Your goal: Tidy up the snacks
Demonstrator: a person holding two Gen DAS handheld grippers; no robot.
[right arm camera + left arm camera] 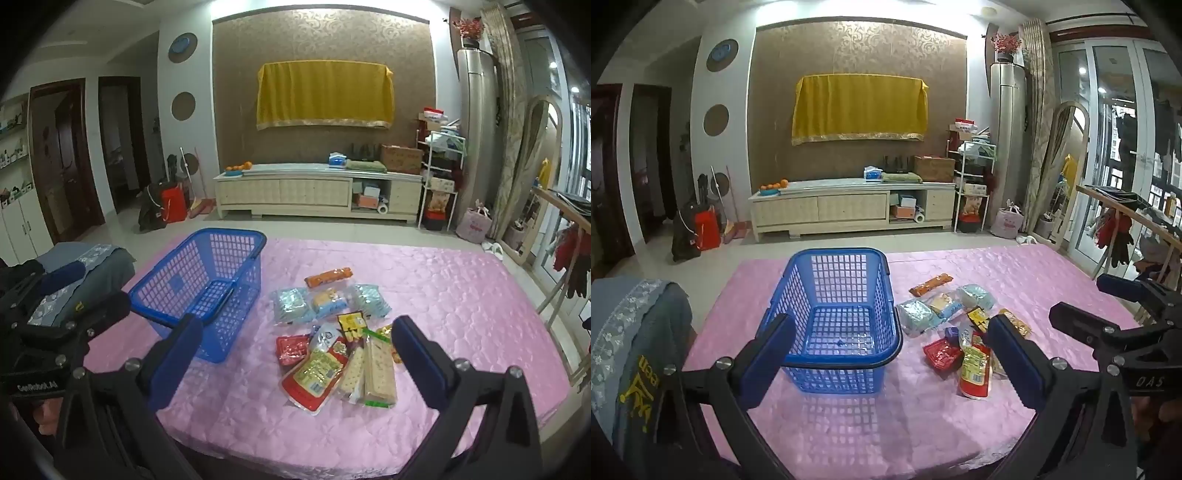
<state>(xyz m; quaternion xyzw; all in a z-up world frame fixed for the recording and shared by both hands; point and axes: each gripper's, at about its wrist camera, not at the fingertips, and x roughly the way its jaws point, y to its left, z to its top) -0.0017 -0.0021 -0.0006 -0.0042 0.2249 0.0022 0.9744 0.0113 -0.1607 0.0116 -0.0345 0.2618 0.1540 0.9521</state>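
An empty blue plastic basket [838, 317] [207, 284] stands on the pink tablecloth [923, 413] [461, 295]. To its right lies a pile of snack packets [960, 325] [332, 332]: an orange pack [328, 277], pale blue packs [291, 304], a red pack [314, 376] and cracker packs [376, 373]. My left gripper [894, 350] is open, hovering over the basket's near rim. My right gripper [295, 350] is open above the near side of the pile, holding nothing. The right gripper also shows at the right edge of the left wrist view.
A chair back draped with grey cloth [635, 332] [85, 269] stands at the table's left. Beyond the table are a TV cabinet [849, 206], a white shelf rack [973, 184] and a drying rack with clothes [1126, 229] at the right.
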